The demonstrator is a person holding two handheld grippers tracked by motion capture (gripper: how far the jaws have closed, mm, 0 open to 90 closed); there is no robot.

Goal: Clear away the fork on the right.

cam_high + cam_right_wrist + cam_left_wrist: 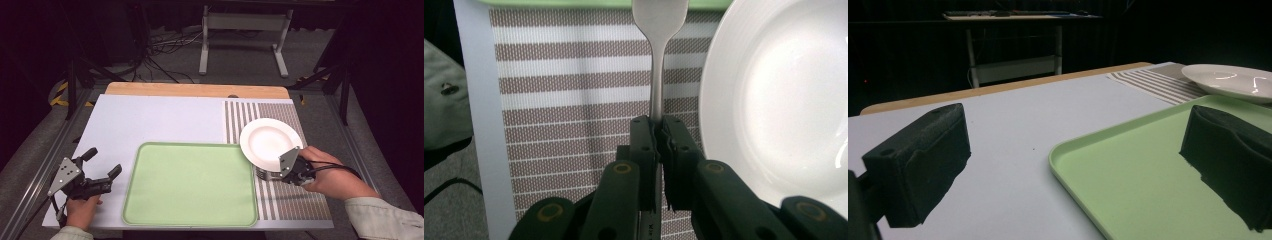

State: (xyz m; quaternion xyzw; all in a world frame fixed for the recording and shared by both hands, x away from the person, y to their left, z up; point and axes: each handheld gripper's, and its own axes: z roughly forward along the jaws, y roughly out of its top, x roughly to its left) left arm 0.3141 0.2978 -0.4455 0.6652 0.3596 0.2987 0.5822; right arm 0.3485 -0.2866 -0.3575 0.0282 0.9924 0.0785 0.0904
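Dark room all round, cables on the floor out back, and up front a pale table (150,120) with a wooden strip along its far edge. Green tray (190,182) on the near middle, striped placemat (295,200) just to the right of it, white plate (270,140) on the mat's far half.

Right gripper (658,125) clamped tight on the thin shaft of a metal utensil (656,75), over the stripes and just beside the plate's rim. Can't tell fork from spoon, since the wide end runs off the top of the right gripper view. Long axis straight out ahead of the jaws, pointing at the tray's edge, plate close by on one side. So probably just a short carry along that same line to get it over the tray, or a small swing sideways for the plate. Worth watching the plate rim either way, being that close.

Left gripper (103,162) wide open, gripping nothing, parked off the tray's left edge and well apart from the utensil. Right hand (330,177) clearly the nearer one.

Tray bare, nothing in it. Plate empty too.
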